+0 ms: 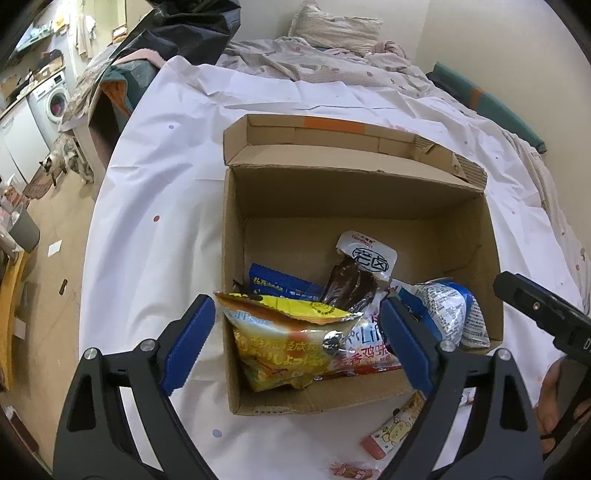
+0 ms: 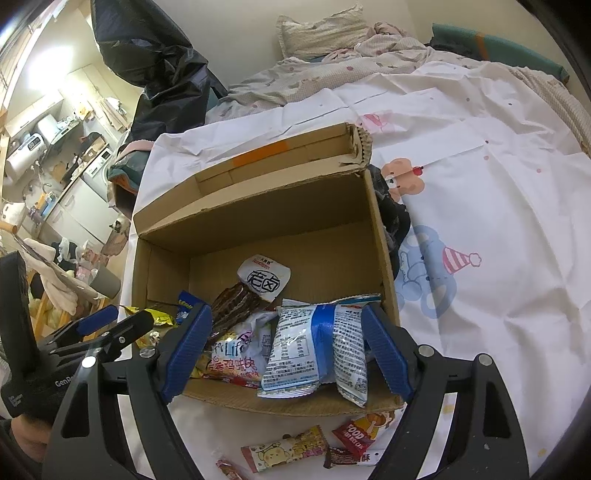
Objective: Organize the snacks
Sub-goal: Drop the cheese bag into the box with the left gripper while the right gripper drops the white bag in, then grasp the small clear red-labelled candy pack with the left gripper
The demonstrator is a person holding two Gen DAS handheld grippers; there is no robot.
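Note:
An open cardboard box [image 1: 236, 229] [image 2: 376, 236] sits on a white sheet. Inside lie a yellow chip bag [image 1: 284, 343], a blue-and-silver packet [image 2: 317, 350] [image 1: 447, 310], a dark meat snack with a white label [image 1: 351, 280] [image 2: 236, 302], a pink-and-white pack [image 2: 236, 354] and a blue packet [image 1: 280, 282]. My left gripper [image 1: 297, 341] is open, its fingers either side of the yellow bag above the box's near edge. My right gripper [image 2: 286, 354] is open over the blue-and-silver packet, not gripping it. Small snack packets [image 2: 291, 448] [image 1: 395, 428] lie on the sheet before the box.
The sheet covers a bed with a rumpled quilt [image 1: 314, 59] and pillow [image 2: 321, 29] at the back. A black bag [image 2: 155, 55] hangs at the left. The floor, a washing machine [image 1: 51, 99] and a cat [image 1: 48, 166] lie left of the bed.

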